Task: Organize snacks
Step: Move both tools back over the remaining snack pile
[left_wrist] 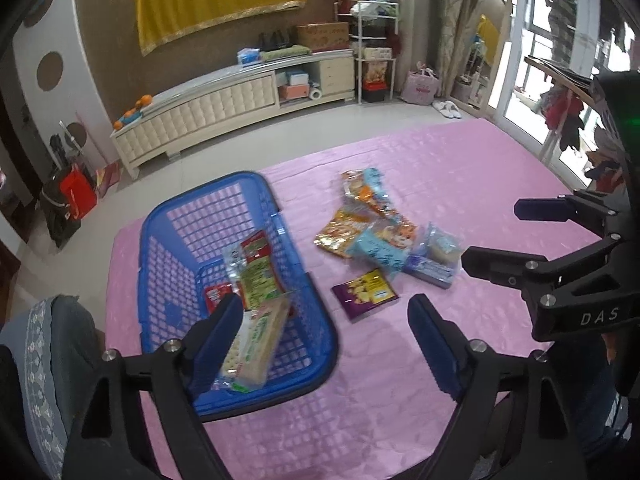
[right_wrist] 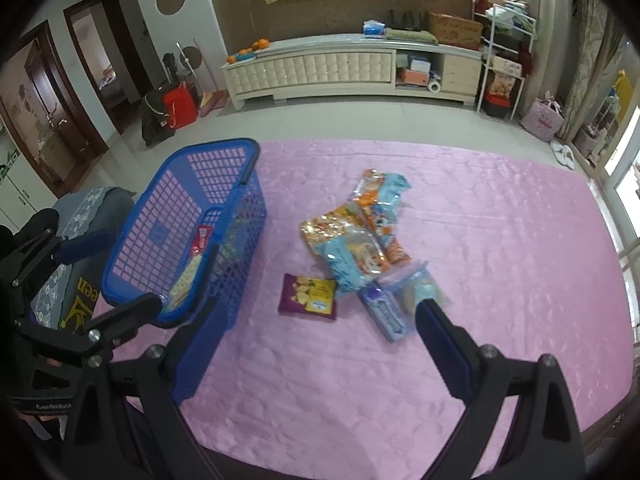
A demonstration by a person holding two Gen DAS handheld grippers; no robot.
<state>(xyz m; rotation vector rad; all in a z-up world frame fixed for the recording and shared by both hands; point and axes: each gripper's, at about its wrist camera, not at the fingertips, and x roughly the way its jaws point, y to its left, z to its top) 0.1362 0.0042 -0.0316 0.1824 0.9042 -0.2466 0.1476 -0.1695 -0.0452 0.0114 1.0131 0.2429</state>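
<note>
Several glossy snack packets [right_wrist: 360, 236] lie heaped beside the blue basket [right_wrist: 160, 236]; both claws, left [left_wrist: 326, 320] and right [right_wrist: 312, 316], gape empty.

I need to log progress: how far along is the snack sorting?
Partly done. A few packets already lie in the blue basket. Nothing is in hand: the left gripper and right gripper are both open and empty. Left on the pink cloth: the purple packet and the pile of packets beside it.
</note>
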